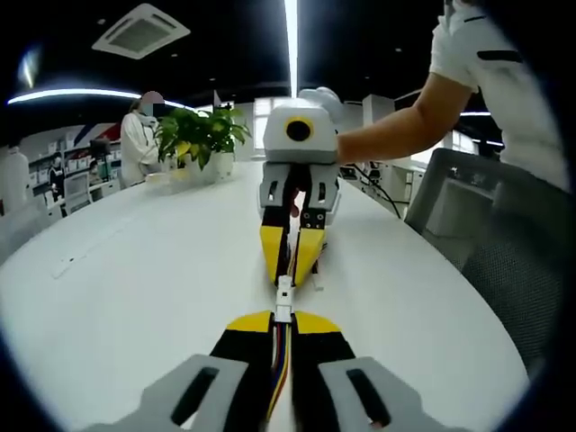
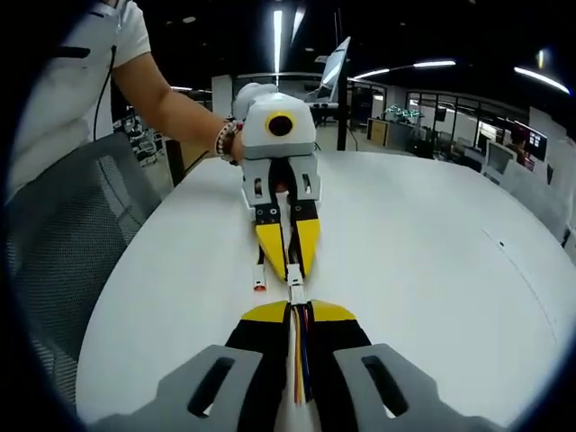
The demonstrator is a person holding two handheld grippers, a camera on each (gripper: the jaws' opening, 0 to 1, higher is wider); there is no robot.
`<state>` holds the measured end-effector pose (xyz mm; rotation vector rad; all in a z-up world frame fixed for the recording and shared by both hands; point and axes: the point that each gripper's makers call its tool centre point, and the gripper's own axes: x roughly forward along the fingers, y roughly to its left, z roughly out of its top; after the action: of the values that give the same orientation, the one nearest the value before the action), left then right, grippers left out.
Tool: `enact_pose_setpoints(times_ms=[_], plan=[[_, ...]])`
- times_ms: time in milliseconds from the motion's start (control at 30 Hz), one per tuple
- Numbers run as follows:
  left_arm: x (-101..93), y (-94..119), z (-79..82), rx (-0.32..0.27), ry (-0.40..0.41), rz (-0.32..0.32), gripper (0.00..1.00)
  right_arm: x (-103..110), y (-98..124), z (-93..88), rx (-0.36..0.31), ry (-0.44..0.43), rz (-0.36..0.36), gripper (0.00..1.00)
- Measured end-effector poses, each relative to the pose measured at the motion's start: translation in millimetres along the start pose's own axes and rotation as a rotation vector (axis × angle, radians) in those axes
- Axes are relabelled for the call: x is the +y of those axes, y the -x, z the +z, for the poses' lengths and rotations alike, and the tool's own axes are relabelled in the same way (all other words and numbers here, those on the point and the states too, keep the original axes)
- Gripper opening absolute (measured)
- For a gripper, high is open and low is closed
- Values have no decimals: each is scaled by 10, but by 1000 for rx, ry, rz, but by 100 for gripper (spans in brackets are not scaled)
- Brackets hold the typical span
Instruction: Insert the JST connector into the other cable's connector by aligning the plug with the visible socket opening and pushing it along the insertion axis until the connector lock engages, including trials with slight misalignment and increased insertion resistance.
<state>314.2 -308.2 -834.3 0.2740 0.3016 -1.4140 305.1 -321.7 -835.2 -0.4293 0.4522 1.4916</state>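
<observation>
Above the smooth white tabletop (image 1: 135, 270), small white plastic connectors (image 1: 284, 297) are met between left gripper (image 1: 283, 326) and right gripper (image 2: 296, 310), each pinching thin multicoloured wires (image 2: 301, 360).

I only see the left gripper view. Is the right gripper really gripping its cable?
Observer: Yes. In the right gripper view, the right gripper is shut on its cable, and the coloured wires run back between the jaws.
Operator: Anything loose near my jaws?
Observer: A small orange-tipped connector lies on the table beside the left gripper.
Operator: Do the plugs meet?
Observer: The white connectors touch end to end. I cannot tell whether they are locked.
</observation>
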Motion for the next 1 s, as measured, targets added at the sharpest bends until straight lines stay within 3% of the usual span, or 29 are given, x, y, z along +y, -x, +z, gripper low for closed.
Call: enact_pose_setpoints(times_ms=[433,1000], plan=[[18,-9,-50,8,1,-8,0,23,-81,-49,47,10,16,4],[62,-6,34,-12,15,8,0,-56,-69,42,24,-10,0,3]])
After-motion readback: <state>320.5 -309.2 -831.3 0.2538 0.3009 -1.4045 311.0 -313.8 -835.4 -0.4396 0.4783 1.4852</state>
